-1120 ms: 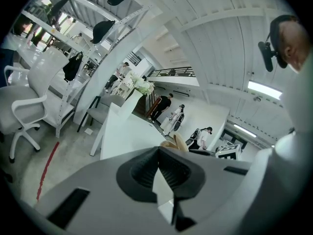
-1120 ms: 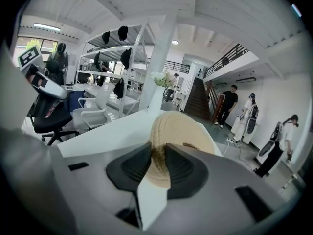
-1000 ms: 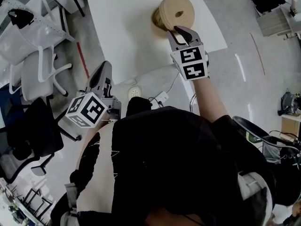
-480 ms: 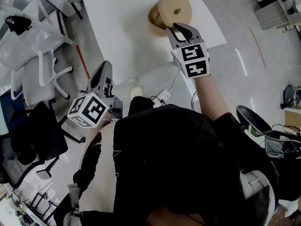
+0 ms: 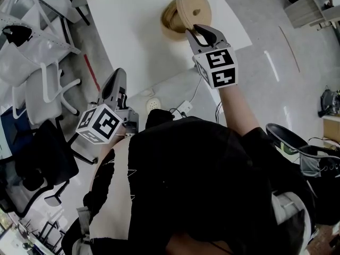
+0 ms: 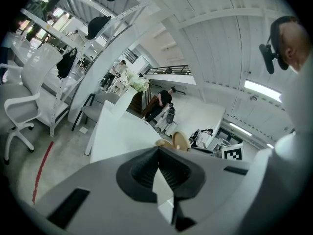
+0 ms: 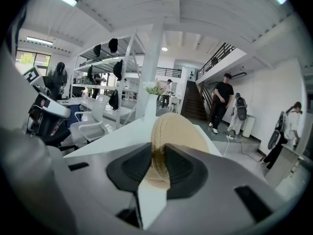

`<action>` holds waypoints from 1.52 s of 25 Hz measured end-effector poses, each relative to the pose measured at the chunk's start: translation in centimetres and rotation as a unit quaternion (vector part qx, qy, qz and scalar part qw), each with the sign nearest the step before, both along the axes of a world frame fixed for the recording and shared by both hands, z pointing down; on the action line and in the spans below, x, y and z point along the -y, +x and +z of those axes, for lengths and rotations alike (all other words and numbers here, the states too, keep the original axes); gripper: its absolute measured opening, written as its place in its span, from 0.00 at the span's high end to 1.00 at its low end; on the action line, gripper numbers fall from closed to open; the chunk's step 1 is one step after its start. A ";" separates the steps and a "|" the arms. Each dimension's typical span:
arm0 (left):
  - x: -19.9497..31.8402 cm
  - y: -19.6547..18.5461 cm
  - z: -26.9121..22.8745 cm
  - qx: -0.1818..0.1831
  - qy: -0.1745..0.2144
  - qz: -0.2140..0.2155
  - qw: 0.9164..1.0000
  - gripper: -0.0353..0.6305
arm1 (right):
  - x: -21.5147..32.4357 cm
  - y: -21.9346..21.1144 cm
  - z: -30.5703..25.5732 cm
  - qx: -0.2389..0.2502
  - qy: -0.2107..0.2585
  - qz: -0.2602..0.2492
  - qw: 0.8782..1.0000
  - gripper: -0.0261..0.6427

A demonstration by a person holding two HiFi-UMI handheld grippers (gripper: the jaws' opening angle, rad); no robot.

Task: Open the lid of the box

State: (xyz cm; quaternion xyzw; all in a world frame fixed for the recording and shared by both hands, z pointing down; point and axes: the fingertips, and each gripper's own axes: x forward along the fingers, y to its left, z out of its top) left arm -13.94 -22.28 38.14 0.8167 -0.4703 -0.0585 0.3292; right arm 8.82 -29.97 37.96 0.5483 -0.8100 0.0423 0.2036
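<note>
Clamping the rim of the round tan lid (image 5: pixel 194 9), your right gripper (image 5: pixel 200 32) held it on edge, just beside the box (image 5: pixel 169 20) on the white table (image 5: pixel 133 41). Your left gripper (image 5: pixel 117 77) hovered off the table, jaws together, empty.

Two tongs (image 5: pixel 118 74) (image 5: pixel 199 32), one box (image 5: pixel 170 17), one lid (image 5: pixel 195 9), one table (image 5: pixel 127 36)
</note>
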 end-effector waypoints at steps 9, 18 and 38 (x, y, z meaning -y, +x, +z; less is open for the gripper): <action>0.3 1.5 -0.2 0.003 0.004 0.016 1.000 0.93 | -0.6 1.2 0.1 0.006 0.004 0.007 1.000 0.83; 0.1 2.2 -0.7 0.004 0.006 0.020 1.000 0.93 | -1.0 1.6 -0.4 0.013 0.008 0.011 1.000 0.83; -1.8 2.7 -1.1 0.016 0.018 0.021 0.999 0.93 | -2.7 2.2 -0.7 0.025 0.005 0.017 1.000 0.83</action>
